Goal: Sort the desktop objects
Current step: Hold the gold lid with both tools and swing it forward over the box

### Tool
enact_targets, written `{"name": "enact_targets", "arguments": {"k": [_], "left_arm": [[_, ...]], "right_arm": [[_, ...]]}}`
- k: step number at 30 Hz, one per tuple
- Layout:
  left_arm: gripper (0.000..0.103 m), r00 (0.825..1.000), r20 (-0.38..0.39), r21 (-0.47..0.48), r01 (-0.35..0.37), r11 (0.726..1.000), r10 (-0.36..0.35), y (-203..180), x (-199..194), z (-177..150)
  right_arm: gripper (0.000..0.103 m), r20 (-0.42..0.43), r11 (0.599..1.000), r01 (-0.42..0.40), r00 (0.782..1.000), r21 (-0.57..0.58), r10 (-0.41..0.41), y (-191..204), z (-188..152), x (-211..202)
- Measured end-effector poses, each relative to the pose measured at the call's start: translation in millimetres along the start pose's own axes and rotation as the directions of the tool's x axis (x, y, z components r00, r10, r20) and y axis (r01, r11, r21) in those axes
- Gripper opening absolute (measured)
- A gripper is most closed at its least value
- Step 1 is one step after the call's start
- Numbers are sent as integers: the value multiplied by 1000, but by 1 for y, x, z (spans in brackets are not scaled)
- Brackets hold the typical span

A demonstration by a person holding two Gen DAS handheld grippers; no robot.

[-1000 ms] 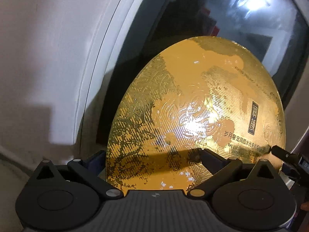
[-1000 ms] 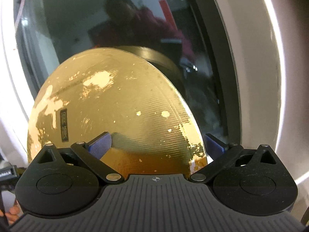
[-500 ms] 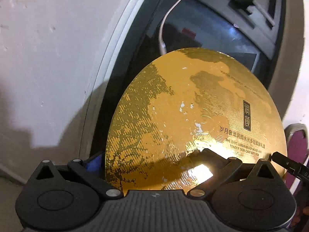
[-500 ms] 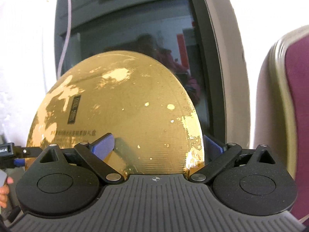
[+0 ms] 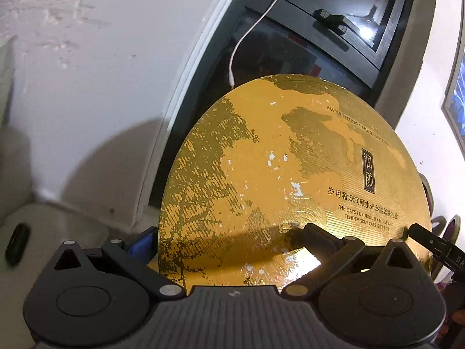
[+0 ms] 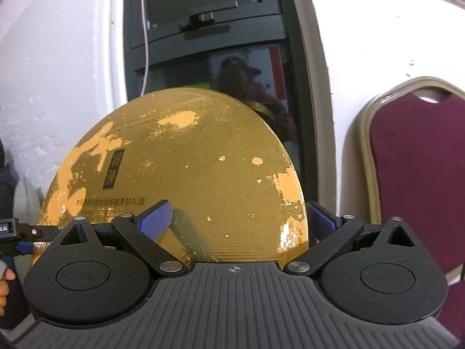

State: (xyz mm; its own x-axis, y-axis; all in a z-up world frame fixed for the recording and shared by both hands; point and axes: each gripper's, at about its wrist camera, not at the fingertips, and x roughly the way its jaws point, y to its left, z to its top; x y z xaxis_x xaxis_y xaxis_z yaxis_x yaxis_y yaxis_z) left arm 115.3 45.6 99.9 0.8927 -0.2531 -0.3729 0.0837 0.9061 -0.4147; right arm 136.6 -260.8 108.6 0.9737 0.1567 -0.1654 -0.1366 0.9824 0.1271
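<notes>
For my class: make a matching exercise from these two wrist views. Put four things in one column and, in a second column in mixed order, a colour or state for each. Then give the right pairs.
Column one
1. Round gold foil gift box lid
2. Thin cable hanging by the window
3. Padded chair back
4. Gripper finger pads

Column two
A. White
B. Blue
C. Clamped at opposite edges by the left gripper and the right gripper
D. Dark red with a beige frame

Pairs: 1-C, 2-A, 3-D, 4-B

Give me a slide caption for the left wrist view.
Left gripper clamps a round gold gift box before a dark window.
</notes>
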Motion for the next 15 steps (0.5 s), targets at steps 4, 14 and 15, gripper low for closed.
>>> {"name": "enact_targets", "arguments": {"k": [4, 14, 15], "left_arm": [[103, 999, -20, -21, -25, 999, 25, -2, -40, -17], [103, 999, -13, 20, -45, 999, 45, -11, -104, -35], [103, 999, -14, 18, -37, 999, 37, -13, -106, -38]], "right_arm": [[100, -9, 1000, 8, 1000, 10, -8, 10, -9, -45], [100, -32, 1000, 1, 999, 11, 0, 25, -17, -115], [100, -33, 1000, 4, 999, 18, -3, 24, -16, -120]]}}
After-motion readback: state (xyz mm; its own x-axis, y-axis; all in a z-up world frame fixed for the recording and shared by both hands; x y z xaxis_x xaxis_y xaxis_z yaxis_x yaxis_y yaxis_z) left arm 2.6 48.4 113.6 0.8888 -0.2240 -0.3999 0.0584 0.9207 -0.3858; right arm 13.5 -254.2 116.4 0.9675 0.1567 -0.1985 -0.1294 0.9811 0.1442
